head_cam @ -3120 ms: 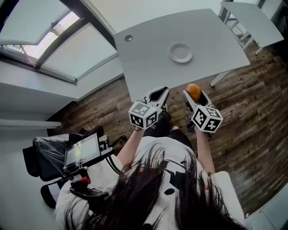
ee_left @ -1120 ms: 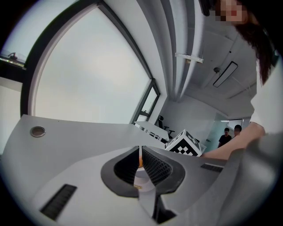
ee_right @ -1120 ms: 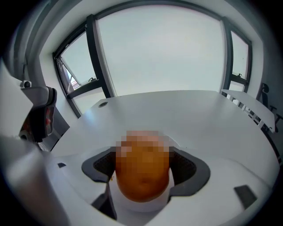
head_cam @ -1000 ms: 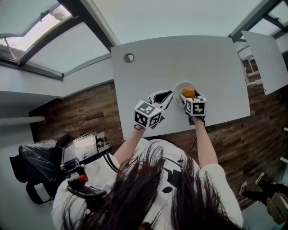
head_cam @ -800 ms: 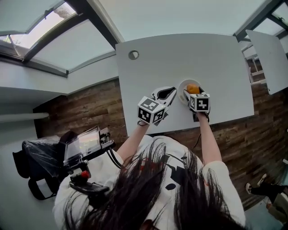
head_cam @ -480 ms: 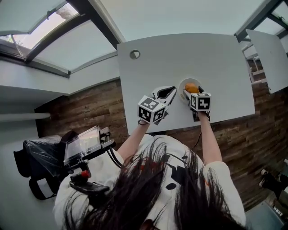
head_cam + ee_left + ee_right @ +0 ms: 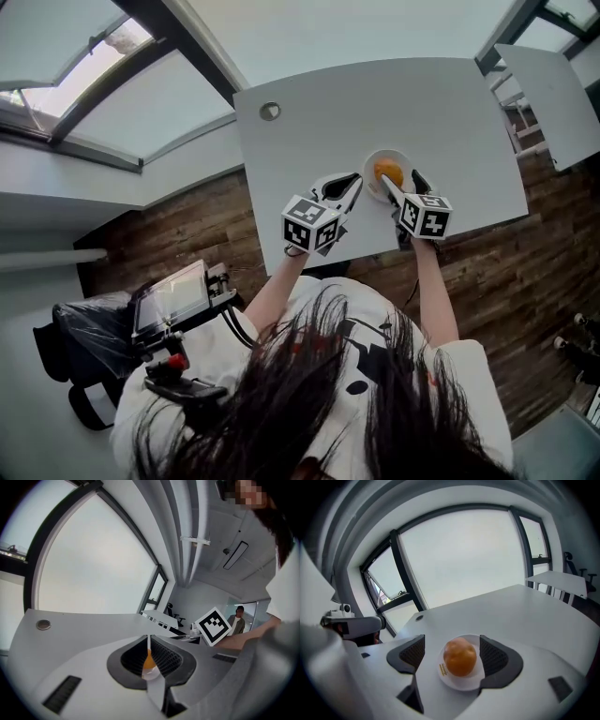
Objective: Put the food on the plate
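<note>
An orange round food item [image 7: 388,172] lies on the small white plate [image 7: 371,161] near the front edge of the grey table [image 7: 431,103]. My right gripper [image 7: 400,182] is open just behind it. In the right gripper view the orange food [image 7: 460,656] sits on the plate [image 7: 459,684] between the spread pads [image 7: 492,654], touching neither. My left gripper [image 7: 343,187] hovers to the left of the plate, shut on nothing. Through its narrow slit the left gripper view shows a sliver of the orange food [image 7: 148,661].
A round cable hole [image 7: 270,111] sits at the table's far left corner. A second grey table [image 7: 553,80] stands to the right. Wooden floor [image 7: 487,272] lies below the near edge. A person stands far off behind my right gripper's marker cube [image 7: 213,626].
The right gripper carried the orange food from off the table onto the plate, then opened and drew back a little. The food stays on the plate. The left gripper stayed shut beside it.
</note>
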The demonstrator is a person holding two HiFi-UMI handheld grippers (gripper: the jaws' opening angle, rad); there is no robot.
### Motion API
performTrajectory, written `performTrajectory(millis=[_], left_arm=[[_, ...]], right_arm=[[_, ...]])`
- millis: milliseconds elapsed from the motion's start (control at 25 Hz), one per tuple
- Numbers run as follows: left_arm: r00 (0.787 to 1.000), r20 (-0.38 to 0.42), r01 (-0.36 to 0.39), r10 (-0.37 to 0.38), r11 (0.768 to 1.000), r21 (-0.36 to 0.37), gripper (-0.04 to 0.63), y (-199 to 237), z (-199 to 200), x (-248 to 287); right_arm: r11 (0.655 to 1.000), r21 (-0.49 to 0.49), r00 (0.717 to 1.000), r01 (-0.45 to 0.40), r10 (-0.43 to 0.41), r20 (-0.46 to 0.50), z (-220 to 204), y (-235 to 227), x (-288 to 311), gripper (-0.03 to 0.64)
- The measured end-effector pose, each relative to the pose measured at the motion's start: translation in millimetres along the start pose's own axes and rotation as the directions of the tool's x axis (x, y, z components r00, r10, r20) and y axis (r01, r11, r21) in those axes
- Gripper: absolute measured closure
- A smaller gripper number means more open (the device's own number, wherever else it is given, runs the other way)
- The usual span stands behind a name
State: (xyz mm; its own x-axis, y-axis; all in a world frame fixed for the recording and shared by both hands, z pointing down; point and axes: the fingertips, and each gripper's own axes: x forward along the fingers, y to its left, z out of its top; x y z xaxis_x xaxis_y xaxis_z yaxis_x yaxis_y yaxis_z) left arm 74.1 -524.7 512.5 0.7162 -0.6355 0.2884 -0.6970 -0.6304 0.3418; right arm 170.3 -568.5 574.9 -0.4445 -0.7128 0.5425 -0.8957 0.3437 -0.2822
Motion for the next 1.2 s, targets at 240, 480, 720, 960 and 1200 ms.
performTrajectory(millis=[240,480,720,960,1200], left_arm=[[1.0,-0.001,0.021,-0.02,0.999,0.03,0.589,-37.3,-9.7,-12.2],[0.999,-0.018,0.031,-0.03,0.999,0.032,0.589,-39.5,-12.0,-13.3],[0.999,-0.005,0.035,-0.035,0.998,0.057,0.589,-79.2,-30.5,-49.7],[0.999,0.001,0.036,-0.037,0.997,0.074,0.589,-122.8,-59.0,-95.4],[1.0,-0.002,0.017,-0.017,0.997,0.081,0.589,-143.4,-84.5,-140.7]], right_arm=[[0.999,0.042,0.995,-0.019,0.015,0.099,-7.3,16.6,-51.8,0.249],[0.993,0.118,0.989,-0.025,0.008,0.147,-9.0,29.2,-69.9,0.409],[0.981,0.186,0.976,-0.058,0.016,0.219,-38.0,55.0,-124.6,0.518],[0.977,0.194,0.966,-0.092,0.04,0.257,-73.8,88.5,-174.6,0.518],[0.975,0.189,0.964,-0.114,0.062,0.26,-105.3,123.0,-199.6,0.518]])
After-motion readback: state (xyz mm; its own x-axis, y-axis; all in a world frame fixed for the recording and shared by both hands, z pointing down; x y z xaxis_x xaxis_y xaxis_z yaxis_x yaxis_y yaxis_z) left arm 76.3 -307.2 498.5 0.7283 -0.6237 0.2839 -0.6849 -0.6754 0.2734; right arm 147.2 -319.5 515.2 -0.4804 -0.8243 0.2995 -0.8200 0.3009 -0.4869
